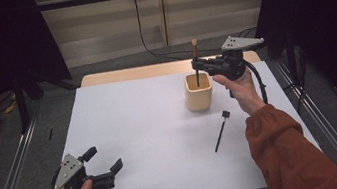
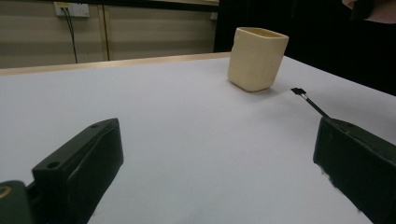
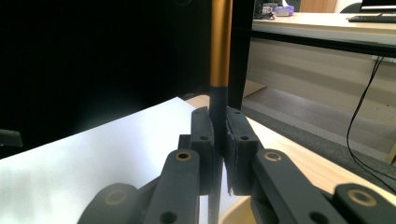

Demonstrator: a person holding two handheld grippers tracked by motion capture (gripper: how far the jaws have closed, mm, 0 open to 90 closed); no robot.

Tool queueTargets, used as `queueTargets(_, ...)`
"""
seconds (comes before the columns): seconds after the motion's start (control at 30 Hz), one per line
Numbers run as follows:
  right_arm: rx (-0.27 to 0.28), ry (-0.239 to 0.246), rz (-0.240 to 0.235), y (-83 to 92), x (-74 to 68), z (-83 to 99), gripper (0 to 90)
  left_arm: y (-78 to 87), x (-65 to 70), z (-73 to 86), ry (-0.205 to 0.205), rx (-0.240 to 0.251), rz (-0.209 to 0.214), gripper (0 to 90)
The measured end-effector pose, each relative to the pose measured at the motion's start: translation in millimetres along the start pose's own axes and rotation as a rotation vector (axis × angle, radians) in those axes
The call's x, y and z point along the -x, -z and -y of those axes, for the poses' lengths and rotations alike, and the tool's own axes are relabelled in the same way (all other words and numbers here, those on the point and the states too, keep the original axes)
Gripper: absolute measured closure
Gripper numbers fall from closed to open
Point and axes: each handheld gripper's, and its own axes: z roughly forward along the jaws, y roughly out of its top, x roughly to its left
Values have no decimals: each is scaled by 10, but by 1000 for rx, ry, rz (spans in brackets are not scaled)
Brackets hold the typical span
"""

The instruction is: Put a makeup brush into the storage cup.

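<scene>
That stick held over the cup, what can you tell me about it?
The stick is thin and straight, like a brush handle: an orange-tan upper end and a black lower part. It stands upright, pinched between the shut jaws of the right gripper, with its lower end down inside the cream cup. Whether it touches the cup's bottom cannot be seen.

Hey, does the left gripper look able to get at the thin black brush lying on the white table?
Probably yes. The left gripper is open, the thin black brush lies flat on the white table, and bare surface separates them. The right gripper is busy over the cream cup.
</scene>
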Motion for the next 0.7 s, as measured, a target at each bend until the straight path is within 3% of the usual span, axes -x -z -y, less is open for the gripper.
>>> queueTargets(0.7, -49, -38, 59, -224, 258, 193, 835, -6, 10, -4, -13, -10, 14, 14)
